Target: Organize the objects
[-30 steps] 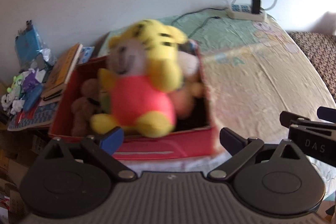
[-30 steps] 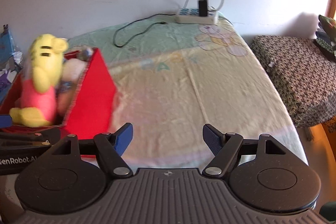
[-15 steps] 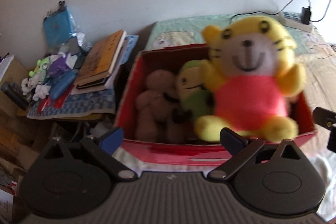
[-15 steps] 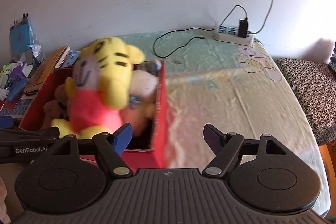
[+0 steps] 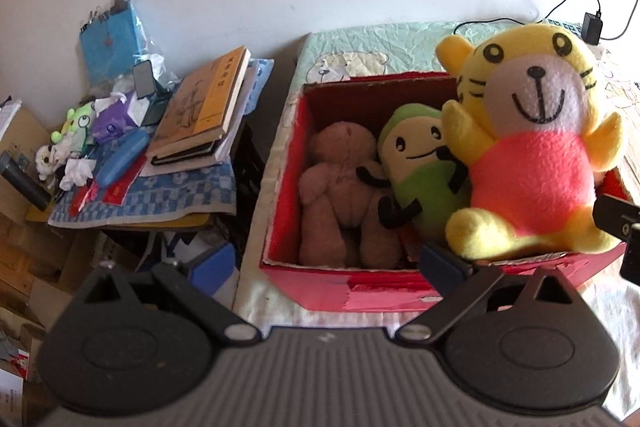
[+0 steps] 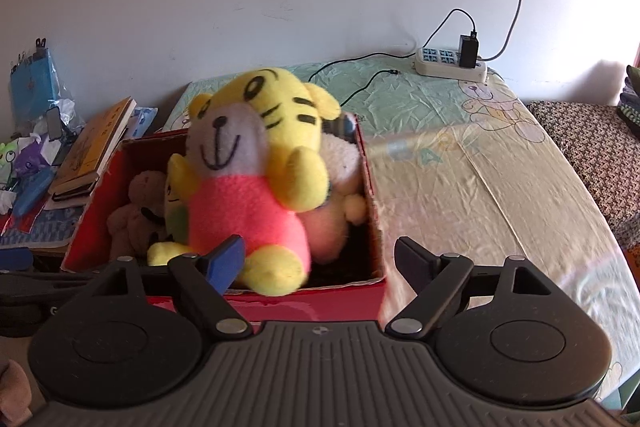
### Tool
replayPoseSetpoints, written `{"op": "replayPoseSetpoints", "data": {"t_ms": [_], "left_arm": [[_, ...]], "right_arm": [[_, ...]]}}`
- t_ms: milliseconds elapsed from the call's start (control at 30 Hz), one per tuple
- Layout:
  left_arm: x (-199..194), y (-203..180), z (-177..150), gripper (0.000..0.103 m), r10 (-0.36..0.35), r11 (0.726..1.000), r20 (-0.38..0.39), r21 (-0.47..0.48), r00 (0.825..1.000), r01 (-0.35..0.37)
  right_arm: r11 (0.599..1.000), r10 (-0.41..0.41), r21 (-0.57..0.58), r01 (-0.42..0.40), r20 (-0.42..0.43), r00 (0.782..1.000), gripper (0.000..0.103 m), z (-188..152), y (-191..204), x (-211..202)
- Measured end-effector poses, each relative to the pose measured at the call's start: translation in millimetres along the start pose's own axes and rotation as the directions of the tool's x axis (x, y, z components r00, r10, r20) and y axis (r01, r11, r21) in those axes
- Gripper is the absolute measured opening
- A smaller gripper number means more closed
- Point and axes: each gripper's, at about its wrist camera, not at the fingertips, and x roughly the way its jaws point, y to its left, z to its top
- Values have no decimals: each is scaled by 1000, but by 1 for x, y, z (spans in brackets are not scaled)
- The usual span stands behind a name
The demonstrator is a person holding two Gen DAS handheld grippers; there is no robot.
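Plush toys fill a red box on a bed beside a cluttered side counter.

The bed, under a pale cartoon-print sheet, runs along a white wall, with a power strip at its far edge. The open-topped box sits at the bed's near corner. A yellow tiger plush in a pink top sits upright at the box's right side, above the other toys; a green plush and a brown teddy bear lie beside it, and a pale plush behind it is too hidden to identify. Books are stacked on the counter. Both the left hand-held gripper and right hand-held gripper hover before the box, jaws spread and empty.
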Motion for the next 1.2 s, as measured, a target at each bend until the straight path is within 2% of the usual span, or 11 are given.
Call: {"op": "replayPoseSetpoints", "data": {"t_ms": [233,433,1200], "left_arm": [[2,7,1,99,-16,1000,22,-4,1000,16],[12,9,6,99,-17,1000,18,-6,1000,17],[25,3,10,99,-45,999,17,-17,999,45]], "right_arm": [[1000,-8,-6,8,-30,1000,83,4,9,11],[998,-47,-32,46,-10,999,82,7,13,20],[999,-39,-30,39,-5,999,82,15,14,36]]}}
